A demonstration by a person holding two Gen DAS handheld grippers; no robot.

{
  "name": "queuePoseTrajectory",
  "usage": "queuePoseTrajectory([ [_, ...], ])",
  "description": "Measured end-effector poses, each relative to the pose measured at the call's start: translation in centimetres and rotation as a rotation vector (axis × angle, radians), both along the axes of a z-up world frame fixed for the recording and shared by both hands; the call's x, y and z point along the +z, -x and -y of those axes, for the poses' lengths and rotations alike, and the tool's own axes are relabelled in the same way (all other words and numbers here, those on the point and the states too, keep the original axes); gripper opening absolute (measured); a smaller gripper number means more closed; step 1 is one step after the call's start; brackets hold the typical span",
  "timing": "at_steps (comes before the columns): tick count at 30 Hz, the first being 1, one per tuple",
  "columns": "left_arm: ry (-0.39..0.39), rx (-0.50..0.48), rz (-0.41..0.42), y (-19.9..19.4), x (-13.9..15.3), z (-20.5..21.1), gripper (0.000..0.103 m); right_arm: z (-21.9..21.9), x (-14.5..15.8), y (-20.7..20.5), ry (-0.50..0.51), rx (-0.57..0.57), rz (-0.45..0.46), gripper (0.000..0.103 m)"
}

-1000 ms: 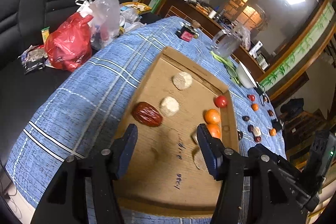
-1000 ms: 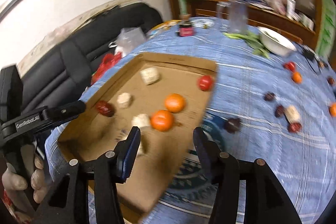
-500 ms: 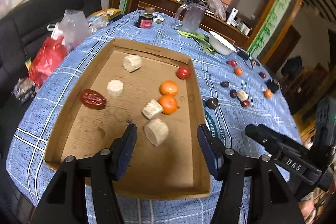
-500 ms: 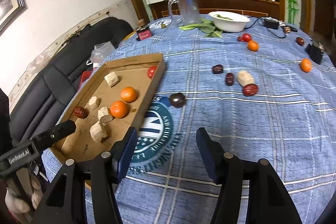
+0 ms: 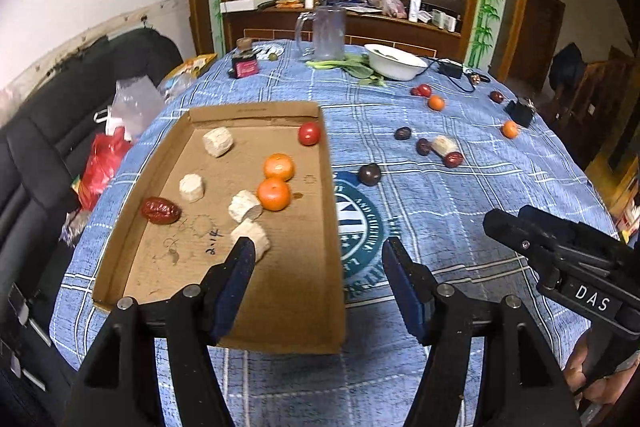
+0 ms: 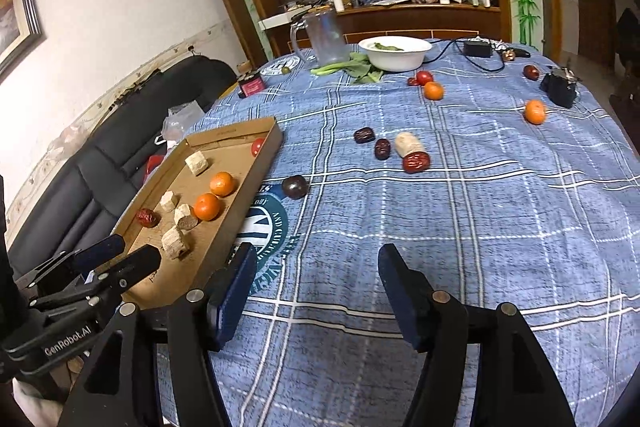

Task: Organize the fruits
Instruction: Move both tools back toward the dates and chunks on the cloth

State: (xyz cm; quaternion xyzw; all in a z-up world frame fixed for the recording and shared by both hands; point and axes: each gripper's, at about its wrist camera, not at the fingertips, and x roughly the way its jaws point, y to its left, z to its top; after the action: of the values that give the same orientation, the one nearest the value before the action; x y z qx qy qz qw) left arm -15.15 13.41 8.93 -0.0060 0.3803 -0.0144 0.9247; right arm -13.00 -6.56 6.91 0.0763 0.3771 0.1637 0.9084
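Observation:
A cardboard tray (image 5: pixel 296 307) lies on the left of the blue checked table; it also shows in the right wrist view (image 6: pixel 256 163). It holds two oranges (image 5: pixel 274 193), a tomato (image 5: pixel 309 133), a red date (image 5: pixel 161 210) and several pale chunks (image 5: pixel 217 141). Loose on the cloth are a dark plum (image 5: pixel 369 174), dates (image 6: pixel 416 161), a pale chunk (image 6: pixel 407 143), oranges (image 6: pixel 535 111) and tomatoes (image 6: pixel 424 77). My left gripper (image 5: pixel 318 255) is open and empty over the tray's near edge. My right gripper (image 6: pixel 318 261) is open and empty above the cloth.
A white bowl (image 6: pixel 395 51), greens (image 6: pixel 352 67), a glass pitcher (image 6: pixel 324 37), a small red jar (image 5: pixel 244 65) and a black charger with cable (image 6: pixel 476 49) stand at the far end. A black sofa with bags (image 5: pixel 104 163) is on the left.
Both grippers have pulled back and swung right, away from the tray. The view now takes in the whole table. Both stay open and empty.

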Motion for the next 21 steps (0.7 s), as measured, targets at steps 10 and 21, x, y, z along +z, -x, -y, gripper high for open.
queuePoseTrajectory([
  [10, -0.087, -0.004, 0.052, 1.6, 1.3, 2.4, 0.070, 1.4, 0.7, 1.6, -0.007, -0.012, 0.032, 0.072],
  [21, -0.120, -0.029, 0.043, 1.4, 0.8, 3.9, 0.071, 2.6, 0.1, 1.5, -0.018, -0.025, 0.019, 0.074],
])
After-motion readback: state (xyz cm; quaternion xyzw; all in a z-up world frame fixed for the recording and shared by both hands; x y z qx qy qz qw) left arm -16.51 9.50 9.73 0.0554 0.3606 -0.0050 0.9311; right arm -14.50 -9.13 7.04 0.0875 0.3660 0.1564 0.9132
